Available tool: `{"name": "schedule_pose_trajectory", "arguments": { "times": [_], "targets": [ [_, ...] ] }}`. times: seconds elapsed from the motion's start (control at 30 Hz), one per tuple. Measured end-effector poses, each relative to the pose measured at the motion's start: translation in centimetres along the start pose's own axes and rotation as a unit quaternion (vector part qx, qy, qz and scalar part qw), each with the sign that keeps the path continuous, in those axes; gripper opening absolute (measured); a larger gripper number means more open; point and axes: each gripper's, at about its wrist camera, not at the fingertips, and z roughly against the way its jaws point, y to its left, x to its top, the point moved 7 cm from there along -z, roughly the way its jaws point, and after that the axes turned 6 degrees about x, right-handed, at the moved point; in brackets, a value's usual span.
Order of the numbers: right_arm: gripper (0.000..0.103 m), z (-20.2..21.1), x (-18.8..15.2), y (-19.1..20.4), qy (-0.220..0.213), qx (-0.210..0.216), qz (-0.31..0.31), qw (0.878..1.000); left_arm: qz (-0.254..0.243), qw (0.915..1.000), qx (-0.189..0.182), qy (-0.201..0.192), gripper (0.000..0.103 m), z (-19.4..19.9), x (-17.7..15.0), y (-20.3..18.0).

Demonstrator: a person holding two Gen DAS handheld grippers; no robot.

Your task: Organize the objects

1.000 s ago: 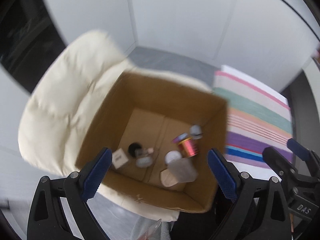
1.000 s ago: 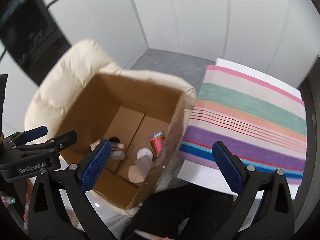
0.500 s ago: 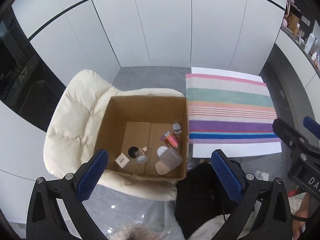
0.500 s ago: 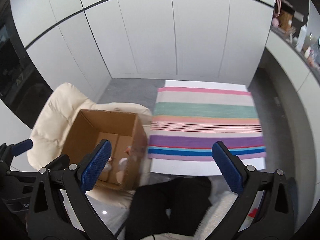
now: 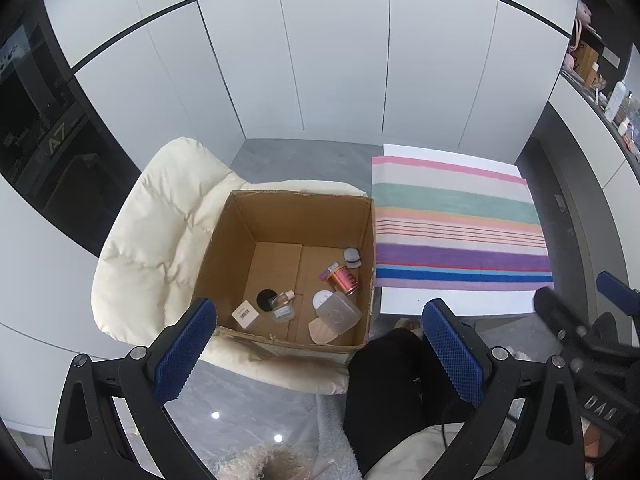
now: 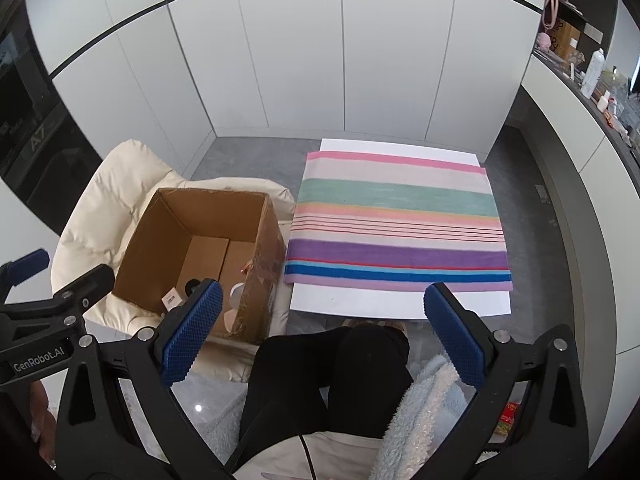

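With both your left claw (image 5: 320,344) and right claw (image 6: 320,332) released and empty, the light, slippery red metallic can (image 5: 343,278) lies in the brown cardboard box (image 5: 224,248); grip across its stiff middle.

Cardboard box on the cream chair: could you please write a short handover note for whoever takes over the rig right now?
Left tongs: open, nothing between them, above the near edge of the brown cardboard box.
Right tongs: open, empty, over the person's black-trousered knees.
The box sits on the cream padded chair; inside lie a red metallic can, a clear plastic tub, a small glass bottle, a small white carton and a few smaller bits.
The striped cloth on the white table is bare.
Done: nothing on the cloth yet. Left: probably every item.
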Motion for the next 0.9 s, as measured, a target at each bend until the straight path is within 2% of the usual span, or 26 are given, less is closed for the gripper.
{"name": "schedule_pose_trajectory", "arguments": {
  "times": [0.9],
  "targets": [
    [0.102, 0.69, -0.44, 0.5, -0.012, 0.0, -0.002, 1.0, -0.009, 0.9999, 0.004, -0.009, 0.103, 1.03, -0.39, -0.1]
  ]
}}
